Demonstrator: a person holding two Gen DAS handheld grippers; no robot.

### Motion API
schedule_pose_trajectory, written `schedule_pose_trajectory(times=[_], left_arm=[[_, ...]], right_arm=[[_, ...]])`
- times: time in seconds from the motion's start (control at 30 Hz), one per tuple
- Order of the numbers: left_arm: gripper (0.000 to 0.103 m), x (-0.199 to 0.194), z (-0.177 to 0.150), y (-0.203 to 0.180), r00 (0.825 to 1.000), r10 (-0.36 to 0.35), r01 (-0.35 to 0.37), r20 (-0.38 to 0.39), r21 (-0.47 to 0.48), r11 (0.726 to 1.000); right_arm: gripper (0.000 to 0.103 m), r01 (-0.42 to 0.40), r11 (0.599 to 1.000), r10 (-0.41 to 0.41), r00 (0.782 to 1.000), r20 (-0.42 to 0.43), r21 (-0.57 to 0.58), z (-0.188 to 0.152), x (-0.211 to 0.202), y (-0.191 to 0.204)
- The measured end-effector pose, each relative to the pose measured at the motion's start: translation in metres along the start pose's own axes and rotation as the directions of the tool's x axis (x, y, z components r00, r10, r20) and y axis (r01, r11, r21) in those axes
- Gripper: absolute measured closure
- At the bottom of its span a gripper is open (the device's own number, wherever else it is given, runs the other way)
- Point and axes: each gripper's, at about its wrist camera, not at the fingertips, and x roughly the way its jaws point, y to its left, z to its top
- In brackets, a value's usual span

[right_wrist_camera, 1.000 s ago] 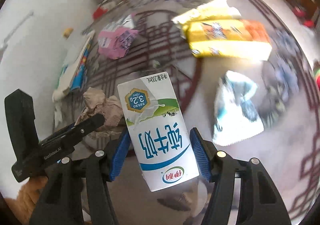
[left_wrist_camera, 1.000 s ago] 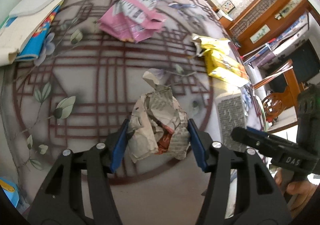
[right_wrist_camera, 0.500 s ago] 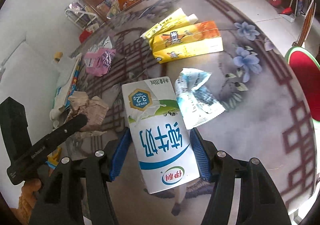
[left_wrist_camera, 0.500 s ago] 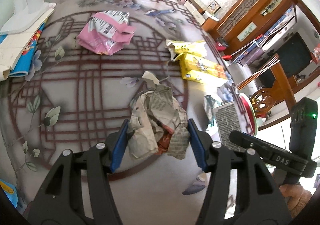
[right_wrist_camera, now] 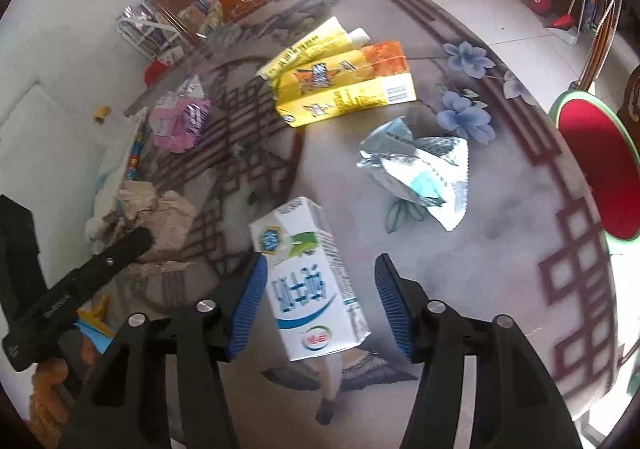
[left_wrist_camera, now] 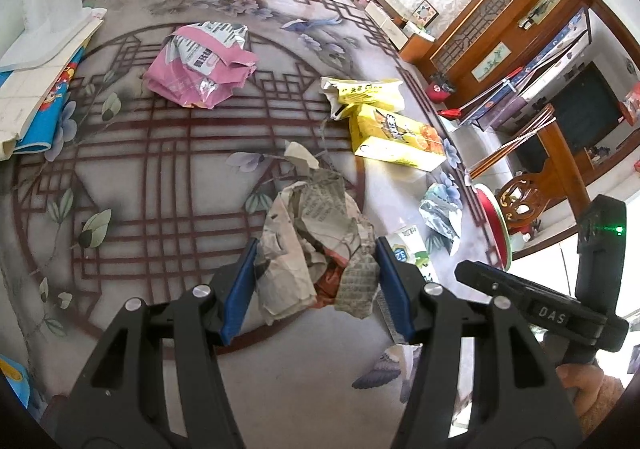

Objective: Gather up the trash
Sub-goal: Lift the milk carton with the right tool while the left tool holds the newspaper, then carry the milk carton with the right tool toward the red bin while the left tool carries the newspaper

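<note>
Released since the earlier frame, the white milk carton with blue lettering [right_wrist_camera: 314, 297] tilts between the right tongs [right_wrist_camera: 320, 303], now spread wide. Left tongs [left_wrist_camera: 316, 281] clamp crumpled newspaper [left_wrist_camera: 316, 249] above the patterned glass worktop [left_wrist_camera: 160, 169].

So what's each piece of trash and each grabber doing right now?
left gripper: shut on the crumpled newspaper.
right gripper: open, milk carton tilted loose between its fingers.
pink bag: crumpled on the table.
yellow box: lying flat.
yellow tube: lying beside the box.
silver wrapper: torn open, crumpled.
</note>
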Motion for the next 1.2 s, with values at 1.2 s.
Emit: schedule_pose_trajectory(times=[1.2], left_arm=[[0.048,0.005,0.009,-0.027,1.000,-0.015,0.015,0.010,0.014,1.000]], right_arm=[[0.050,0.045,0.994,-0.038,0.997,0.069,-0.104,0.012,-0.029,0.002]])
